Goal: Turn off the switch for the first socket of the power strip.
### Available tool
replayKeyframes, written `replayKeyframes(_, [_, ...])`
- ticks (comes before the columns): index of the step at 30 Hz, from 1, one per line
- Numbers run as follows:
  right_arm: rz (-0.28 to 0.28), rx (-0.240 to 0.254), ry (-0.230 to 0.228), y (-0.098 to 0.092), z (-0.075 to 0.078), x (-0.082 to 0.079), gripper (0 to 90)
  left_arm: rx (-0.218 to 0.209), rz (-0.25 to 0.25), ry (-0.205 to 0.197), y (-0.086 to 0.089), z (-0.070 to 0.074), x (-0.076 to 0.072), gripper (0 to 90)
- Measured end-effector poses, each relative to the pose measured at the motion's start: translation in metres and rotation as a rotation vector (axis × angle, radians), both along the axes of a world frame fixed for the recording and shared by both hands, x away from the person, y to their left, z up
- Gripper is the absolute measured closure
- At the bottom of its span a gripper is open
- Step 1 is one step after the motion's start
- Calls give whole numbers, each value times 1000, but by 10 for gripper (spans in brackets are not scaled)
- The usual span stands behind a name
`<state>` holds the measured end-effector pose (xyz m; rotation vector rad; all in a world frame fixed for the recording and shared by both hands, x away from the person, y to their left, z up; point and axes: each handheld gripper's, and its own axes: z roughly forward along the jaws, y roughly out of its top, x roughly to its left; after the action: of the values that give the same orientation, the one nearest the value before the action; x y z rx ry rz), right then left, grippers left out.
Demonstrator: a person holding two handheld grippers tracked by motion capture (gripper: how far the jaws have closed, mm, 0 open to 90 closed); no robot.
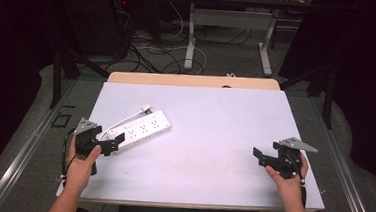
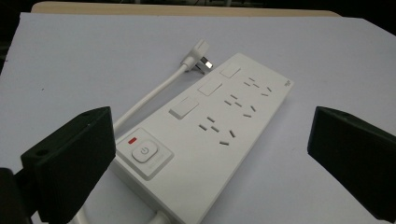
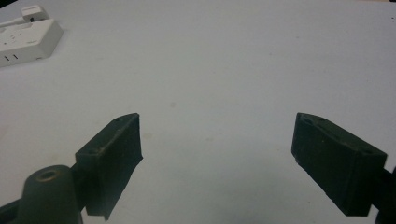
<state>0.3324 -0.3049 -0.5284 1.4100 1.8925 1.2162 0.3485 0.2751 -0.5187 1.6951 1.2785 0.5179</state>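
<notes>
**Left claw spread at the strip's switch end**

A white power strip (image 1: 142,128) lies flat on the left half of the desk (image 1: 214,138), set at a slant with its far end toward the desk's middle. Its white cord (image 2: 149,95) runs along one long side, and the plug (image 2: 200,55) rests on the desk by the strip's far end.

The left claw (image 1: 116,142) is released, jaws wide apart, and sits at the near end of the strip. In the left gripper view the strip runs up between the two jaws, with the round power button (image 2: 145,151) and a small red mark beside it nearest the camera. Whether a jaw touches the strip cannot be told.

The right claw (image 1: 258,155) is also released, jaws spread over bare desk on the right side, well apart from the strip. It grasps nothing. The right gripper view shows the strip's far end in its upper left corner.
</notes>
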Motion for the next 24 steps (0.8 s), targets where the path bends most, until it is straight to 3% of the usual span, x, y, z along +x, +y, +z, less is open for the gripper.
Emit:
replayKeyframes(14, [2, -4, 10, 0, -1, 1, 155, 39, 9, 39, 6, -18, 1, 14])
replayKeyframes(24, [-1, -5, 2, 1, -2, 2, 155, 46, 6, 36, 5, -21, 1, 16])
